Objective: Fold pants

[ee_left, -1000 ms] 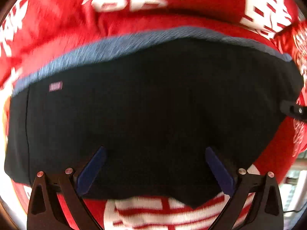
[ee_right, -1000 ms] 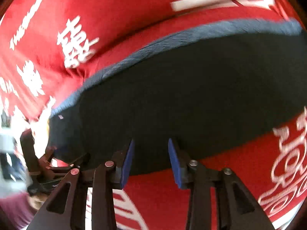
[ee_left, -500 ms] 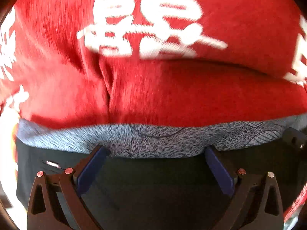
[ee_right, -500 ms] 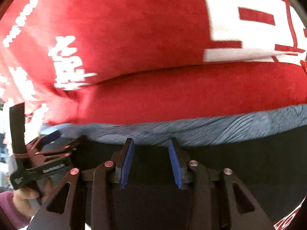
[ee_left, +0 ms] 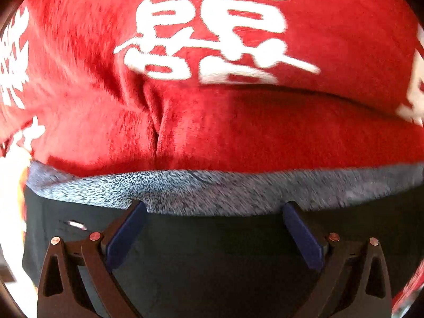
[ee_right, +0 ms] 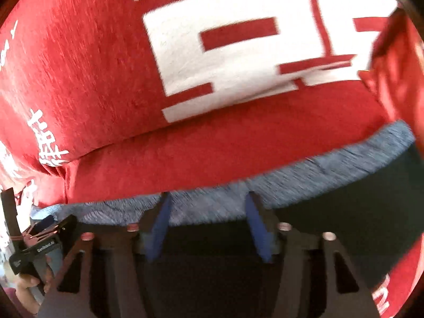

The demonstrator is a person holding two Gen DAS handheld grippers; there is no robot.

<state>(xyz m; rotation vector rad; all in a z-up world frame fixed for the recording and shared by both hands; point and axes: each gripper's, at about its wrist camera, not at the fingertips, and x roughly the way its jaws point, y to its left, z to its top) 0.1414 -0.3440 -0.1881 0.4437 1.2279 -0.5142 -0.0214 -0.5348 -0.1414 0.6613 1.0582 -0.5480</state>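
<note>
The black pants (ee_left: pixel 212 259) with a grey-blue speckled waistband (ee_left: pixel 206 188) lie flat on a red blanket. My left gripper (ee_left: pixel 212 212) is open wide, its blue pads over the black fabric just below the waistband. My right gripper (ee_right: pixel 208 206) is open, its tips over the waistband (ee_right: pixel 304 177) and black pants (ee_right: pixel 344 217). The left gripper body also shows in the right wrist view (ee_right: pixel 37 249) at the far left, held by a hand. Neither gripper holds cloth.
The red blanket (ee_left: pixel 238 132) with large white characters covers the surface beyond the waistband, with a crease near the middle left. It also fills the right wrist view (ee_right: pixel 132 79). A raised red fold (ee_right: pixel 397 66) stands at the right edge.
Both grippers moved forward over the pants toward the waistband. The right gripper's jaws opened wider. The left gripper stayed open.
</note>
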